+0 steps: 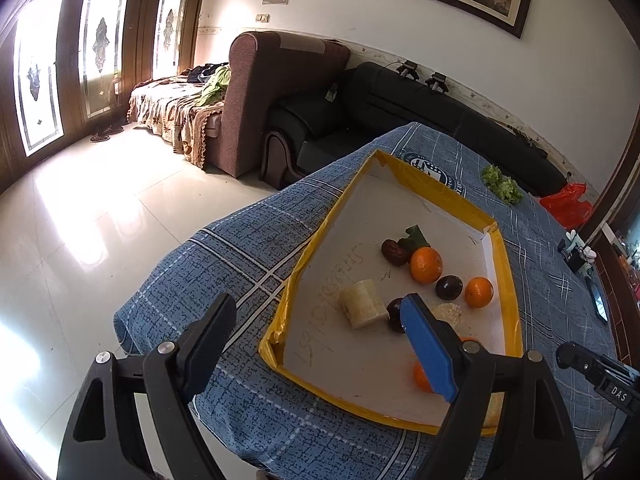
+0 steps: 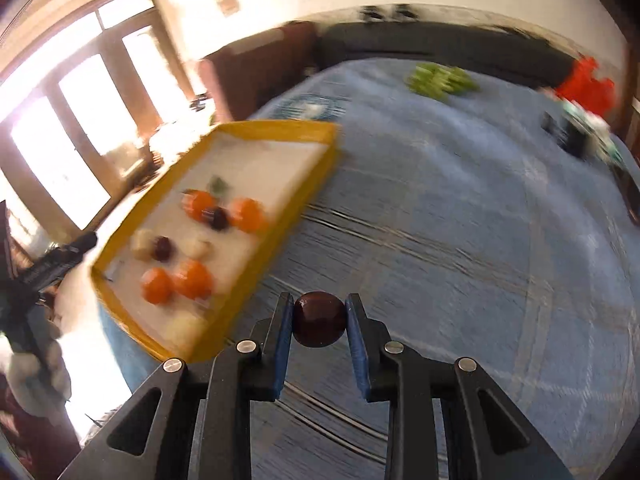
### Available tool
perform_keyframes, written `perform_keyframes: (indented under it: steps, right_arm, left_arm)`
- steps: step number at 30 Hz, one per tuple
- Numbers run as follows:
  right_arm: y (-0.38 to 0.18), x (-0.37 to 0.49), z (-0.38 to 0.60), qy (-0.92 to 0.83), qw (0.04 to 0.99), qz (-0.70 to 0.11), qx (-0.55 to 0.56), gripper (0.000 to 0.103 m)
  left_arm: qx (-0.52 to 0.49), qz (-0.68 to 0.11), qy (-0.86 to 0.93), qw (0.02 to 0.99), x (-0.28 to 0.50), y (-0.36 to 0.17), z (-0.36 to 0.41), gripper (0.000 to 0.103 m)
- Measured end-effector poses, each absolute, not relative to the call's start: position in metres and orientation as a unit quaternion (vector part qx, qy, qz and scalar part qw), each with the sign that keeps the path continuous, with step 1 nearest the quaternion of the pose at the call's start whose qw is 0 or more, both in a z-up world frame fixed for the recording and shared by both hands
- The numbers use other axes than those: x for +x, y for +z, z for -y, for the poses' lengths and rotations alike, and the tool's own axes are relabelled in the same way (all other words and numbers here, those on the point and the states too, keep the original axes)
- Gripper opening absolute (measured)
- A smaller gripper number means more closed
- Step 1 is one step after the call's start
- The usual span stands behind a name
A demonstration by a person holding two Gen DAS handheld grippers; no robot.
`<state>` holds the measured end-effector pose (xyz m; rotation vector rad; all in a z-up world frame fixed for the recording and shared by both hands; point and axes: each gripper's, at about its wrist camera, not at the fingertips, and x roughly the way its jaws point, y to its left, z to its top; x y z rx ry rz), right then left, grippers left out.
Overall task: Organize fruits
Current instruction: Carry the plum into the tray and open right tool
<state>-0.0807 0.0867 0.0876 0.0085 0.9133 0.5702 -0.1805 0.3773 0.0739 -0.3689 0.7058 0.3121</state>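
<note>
A dark plum [image 2: 319, 319] sits clamped between the blue pads [image 2: 282, 344] of the right gripper [image 2: 319, 322], held above the blue plaid tablecloth [image 2: 460, 240] just off the near right corner of the yellow-rimmed tray [image 2: 256, 272]. The right wrist view is smeared by motion, so a fast swing with so round and smooth a fruit pinched only at its sides could let it slip and roll off the cloth. Inside the tray [image 1: 508, 280] lie tangerines [image 1: 426, 265], more dark plums [image 1: 449, 287], a peeled banana chunk [image 1: 363, 309], a pale piece behind the blue finger [image 1: 449, 313] and a green scrap [image 1: 414, 238]. The left gripper [image 1: 316, 334] hangs over the tray's near left corner, jaws spread wide and empty. A leafy green bunch [image 1: 502, 184] lies near the cloth's far edge
</note>
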Motion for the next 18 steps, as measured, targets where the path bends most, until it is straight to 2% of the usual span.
perform_keyframes:
  steps: [9, 17, 18]
  right_arm:
    - [0.07, -0.05, -0.172, 0.291, 0.844, -0.446, -0.063, 0.03]
    - [0.064, -0.04, -0.181, 0.286, 0.842, -0.454, -0.053, 0.031]
    - [0.066, -0.041, -0.181, 0.286, 0.845, -0.449, -0.052, 0.034]
  left_arm:
    - [-0.154, -0.34, 0.17, 0.912, -0.18, 0.072, -0.378, 0.084]
    - [-0.159, -0.344, 0.171, 0.909, -0.177, 0.066, -0.382, 0.084]
    - [-0.16, -0.344, 0.171, 0.909, -0.177, 0.067, -0.382, 0.084]
